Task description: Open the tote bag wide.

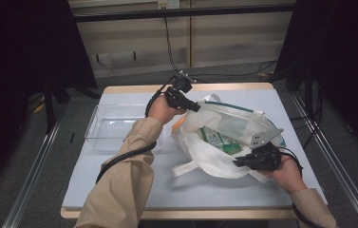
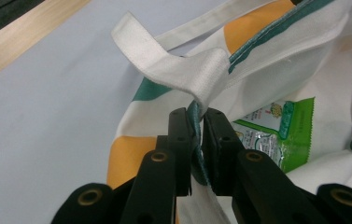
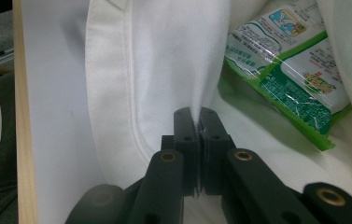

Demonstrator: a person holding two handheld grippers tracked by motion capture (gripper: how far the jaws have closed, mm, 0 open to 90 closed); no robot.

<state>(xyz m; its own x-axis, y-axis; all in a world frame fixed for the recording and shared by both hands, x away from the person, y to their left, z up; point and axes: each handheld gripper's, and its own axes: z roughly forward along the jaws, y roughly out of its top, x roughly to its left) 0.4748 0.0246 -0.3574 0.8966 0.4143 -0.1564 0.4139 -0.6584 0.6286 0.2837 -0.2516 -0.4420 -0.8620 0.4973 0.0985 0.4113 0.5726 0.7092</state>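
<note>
A white cloth bag with green and orange trim lies open in the middle of the table. Inside it rests a green snack packet. My left gripper is shut on the bag's green-edged rim at the far side, just below a white handle strap. My right gripper is shut on the white cloth of the near rim. Between the two grips the bag's mouth stands open.
A clear plastic tray sits at the table's left, beside the left forearm. The table has a wooden edge all round. Dark frames and cables stand beyond the far edge.
</note>
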